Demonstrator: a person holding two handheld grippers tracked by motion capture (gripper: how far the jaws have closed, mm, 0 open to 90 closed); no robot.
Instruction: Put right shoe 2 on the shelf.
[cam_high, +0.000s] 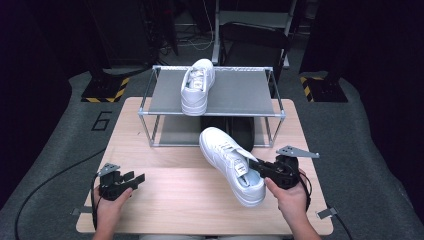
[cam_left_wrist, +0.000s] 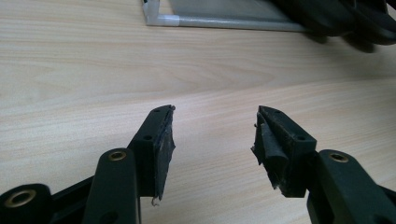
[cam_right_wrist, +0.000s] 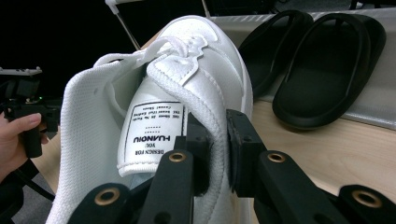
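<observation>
Left gripper (cam_high: 131, 179) sits idle near the front-left corner of the light wooden table (cam_high: 165, 200), jaws partly open, nothing between them. Mid-table, toward the front-right: white leather lace-up sneaker (cam_high: 231, 162), heel end raised, toe pointing at the grey metal two-shelf shoe rack (cam_high: 240, 92) along the back edge. Right gripper (cam_right_wrist: 215, 156) is clamped tight on the sneaker's padded collar beside the tongue. Matching white sneaker (cam_high: 197, 85) already on the top shelf; black slide sandals (cam_right_wrist: 308, 60) on the lower one. Likely step: carry to the top shelf. Keep the grip firm, lift the toe clear of the shelf rim, set down beside its mate.
</observation>
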